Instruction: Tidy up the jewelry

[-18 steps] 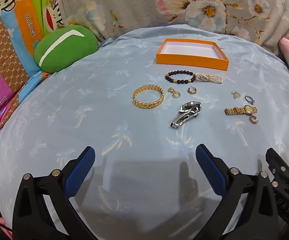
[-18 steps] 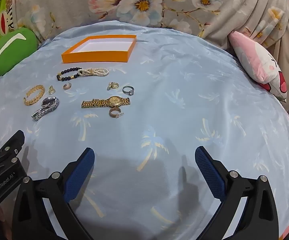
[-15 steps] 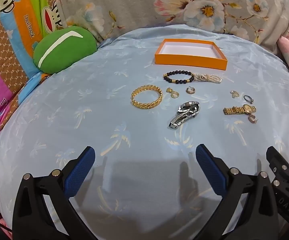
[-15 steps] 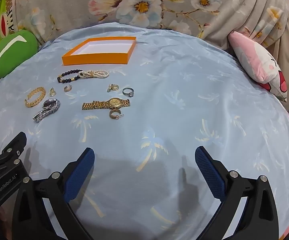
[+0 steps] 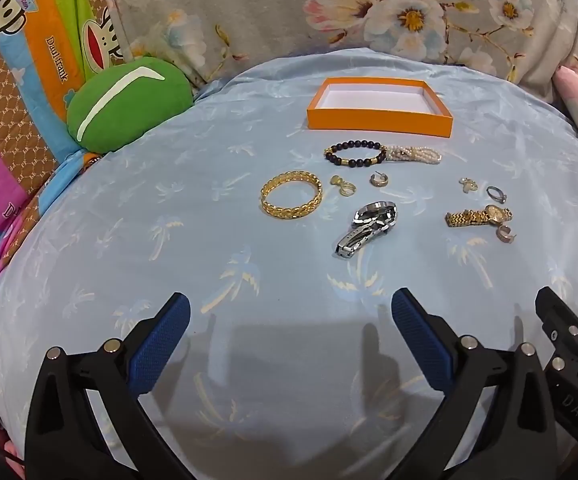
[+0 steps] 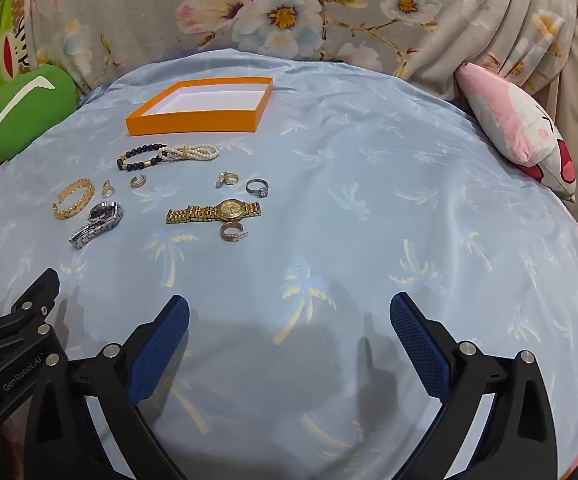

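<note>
Jewelry (image 5: pixel 373 196) well beyond both tongs (image 5: pixel 289 312)

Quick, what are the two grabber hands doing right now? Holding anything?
Left gripper: open, holding nothing, above the blue sheet.
Right gripper: open, holding nothing.

Both wrist cameras sit low over the bed (image 5: pixel 169 240), side by side, facing the headboard, sharing the box (image 5: pixel 379 120) (image 6: pixel 197 122) and jewelry.

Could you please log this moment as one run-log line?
left gripper: open, empty | right gripper: open, empty | orange box: empty | gold watch, silver watch: on sheet
</note>
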